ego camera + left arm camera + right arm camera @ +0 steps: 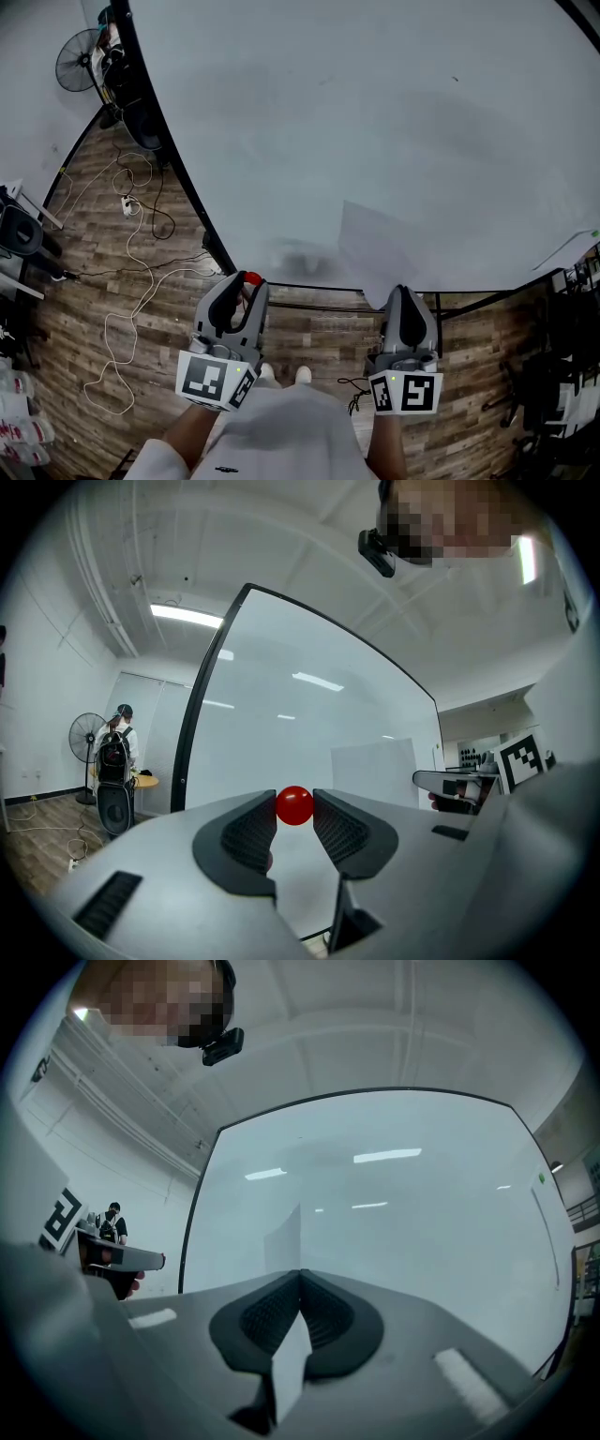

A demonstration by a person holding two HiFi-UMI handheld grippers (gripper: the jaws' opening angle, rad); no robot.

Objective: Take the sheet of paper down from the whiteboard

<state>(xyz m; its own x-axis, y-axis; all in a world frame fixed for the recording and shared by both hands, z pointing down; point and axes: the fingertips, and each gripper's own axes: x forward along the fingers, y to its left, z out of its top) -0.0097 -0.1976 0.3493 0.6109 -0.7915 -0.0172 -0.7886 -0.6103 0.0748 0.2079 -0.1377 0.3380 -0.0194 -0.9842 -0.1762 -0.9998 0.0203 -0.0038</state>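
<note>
A large whiteboard (375, 112) stands in front of me on a black frame. A white sheet of paper (389, 246) hangs loose off its lower right part, and my right gripper (404, 291) is shut on the sheet's bottom edge. In the right gripper view the paper (283, 1241) runs edge-on out of the closed jaws (301, 1274). My left gripper (246, 281) is held below the board's bottom edge, shut on a small red round magnet (294, 805) that sits between its pads. From the left gripper view the sheet (375, 771) shows to the right against the board.
White and black cables (131, 281) and a power strip (127, 205) lie on the wooden floor at left. A standing fan (77, 58) and a person with a backpack (114, 747) are beyond the board's left end. Dark racks (572, 309) stand at right.
</note>
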